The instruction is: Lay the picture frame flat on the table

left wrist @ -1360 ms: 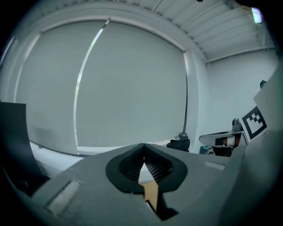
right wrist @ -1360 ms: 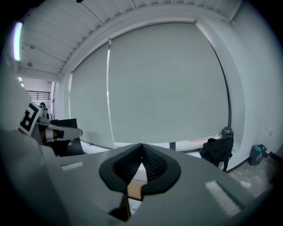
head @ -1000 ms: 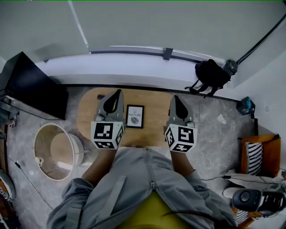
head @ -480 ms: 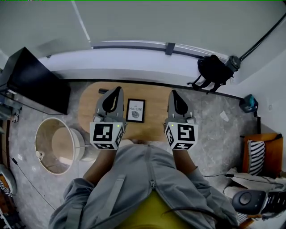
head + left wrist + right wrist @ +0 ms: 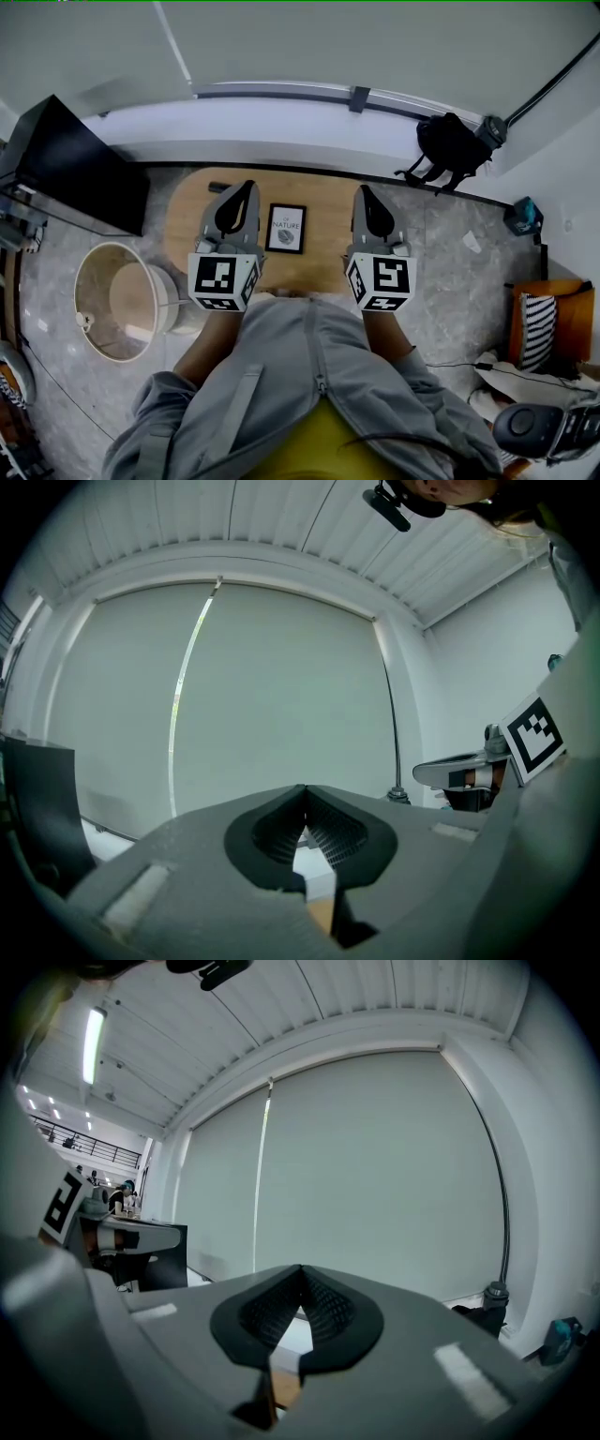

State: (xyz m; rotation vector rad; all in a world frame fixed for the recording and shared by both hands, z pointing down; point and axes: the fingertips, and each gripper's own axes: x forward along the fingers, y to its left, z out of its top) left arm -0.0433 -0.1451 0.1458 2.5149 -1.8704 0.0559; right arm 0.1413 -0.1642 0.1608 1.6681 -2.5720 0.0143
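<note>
Over the last second little has changed. The head view has drifted slightly, and the left gripper has shifted a touch over the oval light-wood table. The small black-edged picture frame with a white print keeps its place on the tabletop. It sits between the two claws, near both and touched by neither.

The left gripper's jaws are pressed together with nothing between them, and so are those of the right gripper. For the task, that means nobody has hold of the frame. Its face shows as a square-on rectangle from above, so it may already lie flat. From this steep angle, though, a frame leaning on its stand could look much the same.

Counted left to right:
- one dark flat screen
- one round white lampshade on the floor
- two grippers
- one frame
- one table
- one black backpack by the wall
</note>
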